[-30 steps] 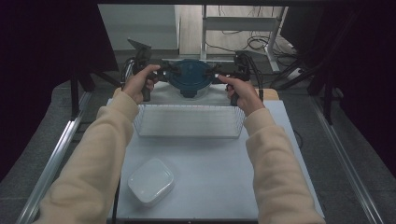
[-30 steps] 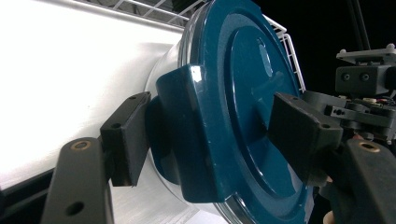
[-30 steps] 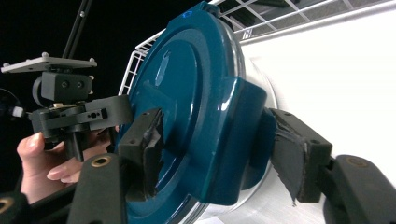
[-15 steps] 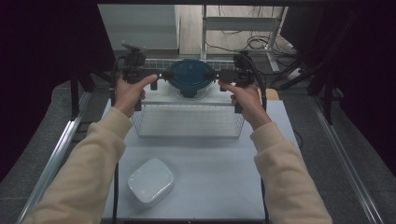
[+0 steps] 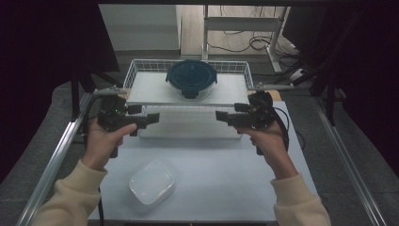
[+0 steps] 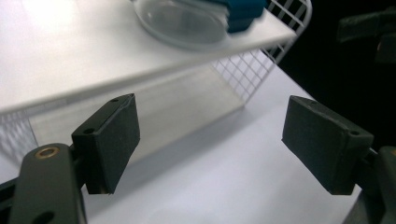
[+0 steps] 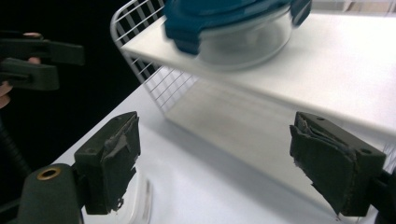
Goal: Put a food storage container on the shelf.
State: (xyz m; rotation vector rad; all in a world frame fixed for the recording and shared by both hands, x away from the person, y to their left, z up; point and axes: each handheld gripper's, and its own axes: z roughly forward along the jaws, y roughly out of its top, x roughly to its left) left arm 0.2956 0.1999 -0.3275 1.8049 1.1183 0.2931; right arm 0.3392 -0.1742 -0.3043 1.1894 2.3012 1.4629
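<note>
A round glass bowl with a dark blue clip lid (image 5: 191,78) stands on the white shelf of a wire rack (image 5: 141,87) at the far side of the table. My left gripper (image 5: 153,118) hangs open in front of the rack's left end, pointing right. Opposite it, my right gripper (image 5: 221,116) is open at the rack's right end, pointing left. Both have just eased their jaws in slightly, with nothing between them. In the left gripper view the jaws (image 6: 210,135) frame bare table below the bowl (image 6: 187,23). In the right gripper view the jaws (image 7: 215,144) do the same under the bowl (image 7: 233,28).
A white rounded plastic container (image 5: 151,181) lies on the white table (image 5: 226,174) near the front left. Metal rails run along both table sides. Dark curtains flank the scene, and cables lie on the floor behind the rack.
Both grippers have left the bowl's sides and drawn back toward the person and outward. Their jaws now stand wider. The bowl stays on the rack.
</note>
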